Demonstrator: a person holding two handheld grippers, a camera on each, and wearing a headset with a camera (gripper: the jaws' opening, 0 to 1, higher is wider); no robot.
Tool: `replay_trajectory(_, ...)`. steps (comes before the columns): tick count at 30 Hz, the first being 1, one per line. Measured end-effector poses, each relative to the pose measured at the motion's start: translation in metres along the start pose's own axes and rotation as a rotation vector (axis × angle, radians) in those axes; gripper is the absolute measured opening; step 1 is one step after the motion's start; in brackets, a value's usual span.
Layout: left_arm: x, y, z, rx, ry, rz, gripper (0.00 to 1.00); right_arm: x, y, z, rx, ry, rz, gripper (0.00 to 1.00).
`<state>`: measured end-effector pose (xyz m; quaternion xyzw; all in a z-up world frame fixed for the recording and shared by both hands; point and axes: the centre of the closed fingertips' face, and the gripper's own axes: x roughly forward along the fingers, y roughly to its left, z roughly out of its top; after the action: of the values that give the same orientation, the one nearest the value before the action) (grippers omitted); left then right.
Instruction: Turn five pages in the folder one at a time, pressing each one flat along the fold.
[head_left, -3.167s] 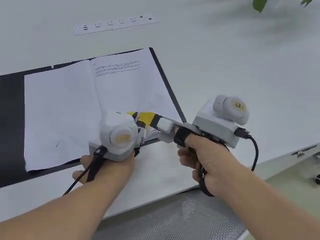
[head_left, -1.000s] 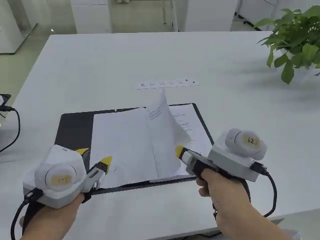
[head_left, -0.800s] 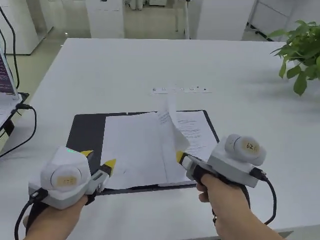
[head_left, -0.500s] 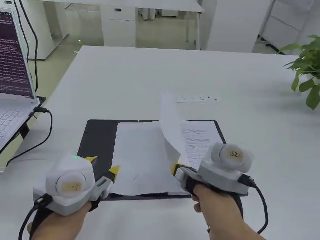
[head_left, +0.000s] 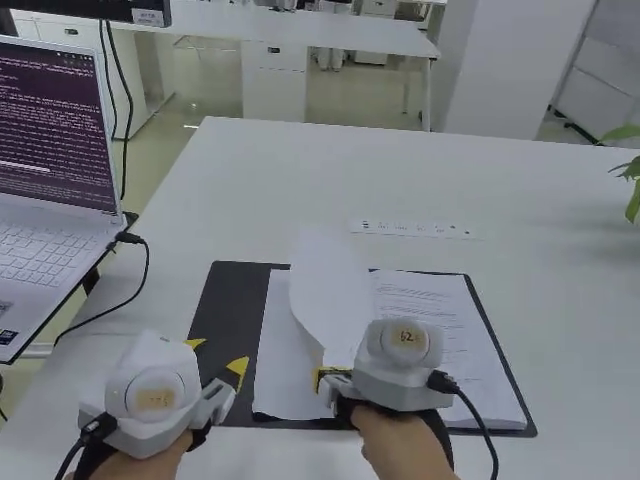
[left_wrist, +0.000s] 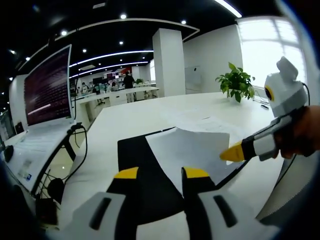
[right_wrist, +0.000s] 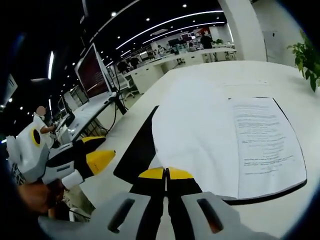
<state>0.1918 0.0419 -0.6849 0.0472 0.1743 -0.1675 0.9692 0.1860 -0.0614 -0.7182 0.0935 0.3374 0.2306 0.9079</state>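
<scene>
Right gripper (head_left: 322, 380) clamped on the curling page's (head_left: 325, 290) near edge, left gripper (head_left: 217, 355) spread open beside the folder's (head_left: 235, 300) near-left corner, bare table (head_left: 300, 170) beyond, laptop (head_left: 50, 200) far left.

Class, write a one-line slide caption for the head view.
Right gripper pinches a page curled above the open folder; the open left gripper hovers beside it.
</scene>
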Motion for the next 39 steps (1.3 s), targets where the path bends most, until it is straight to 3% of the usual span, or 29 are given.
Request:
replay_trajectory(5,-0.002,0.004,-0.002,-0.011,0.003,0.005,0.3,0.018,0.01,-0.015,-0.043,0.055,0.007,0.0)
replay_trajectory(15,-0.001,0.004,-0.006,-0.033,0.011,0.001,0.3,0.04,0.003,-0.041,-0.126,0.154,-0.017,0.0)
replay_trajectory(19,0.003,0.001,-0.01,-0.04,0.02,-0.008,0.29,0.045,0.001,-0.047,-0.127,0.171,-0.02,0.0)
replay_trajectory(25,0.014,-0.011,-0.011,-0.047,0.033,-0.033,0.29,0.046,0.002,-0.051,-0.11,0.177,-0.011,0.01)
replay_trajectory(32,0.032,-0.028,-0.013,-0.025,0.057,-0.08,0.29,0.039,0.015,-0.06,-0.14,0.153,0.074,0.07)
replay_trajectory(35,0.045,-0.043,-0.021,-0.019,0.094,-0.117,0.29,0.029,0.015,-0.064,-0.129,0.141,0.09,0.11)
replay_trajectory(39,0.059,-0.059,-0.036,-0.005,0.138,-0.144,0.29,0.014,-0.001,-0.063,-0.149,0.113,0.063,0.04)
